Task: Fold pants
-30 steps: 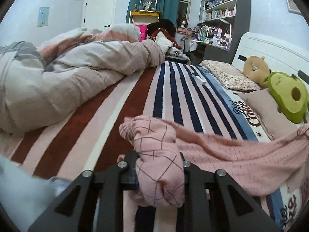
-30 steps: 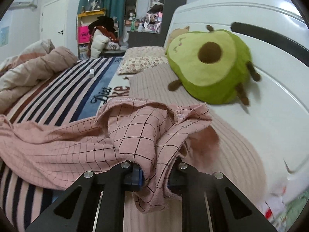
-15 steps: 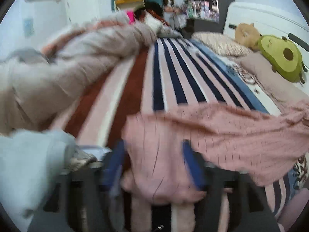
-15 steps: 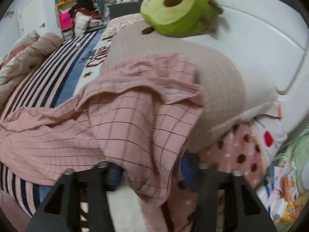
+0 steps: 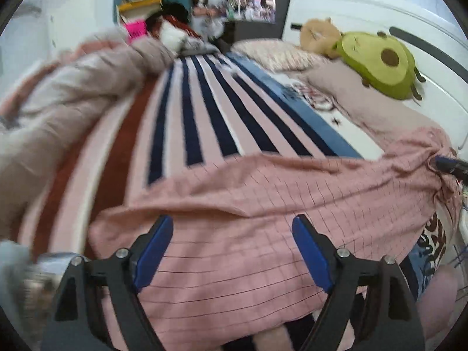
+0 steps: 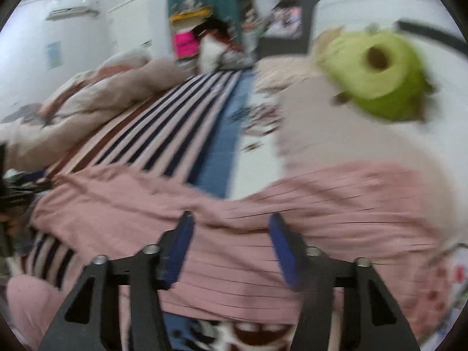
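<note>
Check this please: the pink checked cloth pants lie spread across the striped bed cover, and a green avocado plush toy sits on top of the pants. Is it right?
Not quite. The green avocado plush toy does not sit on the pink checked cloth pants; it rests apart from them, by the white headboard, as the left wrist view shows. The pants do lie spread across the striped bed cover.

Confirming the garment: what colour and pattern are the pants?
Pink pants with a thin dark grid check, clearest in the left wrist view.

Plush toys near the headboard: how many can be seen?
2. The green avocado plush leans on the white headboard; the tan plush sits just left of it, touching, by the floral pillow. Others may be hidden.
</note>
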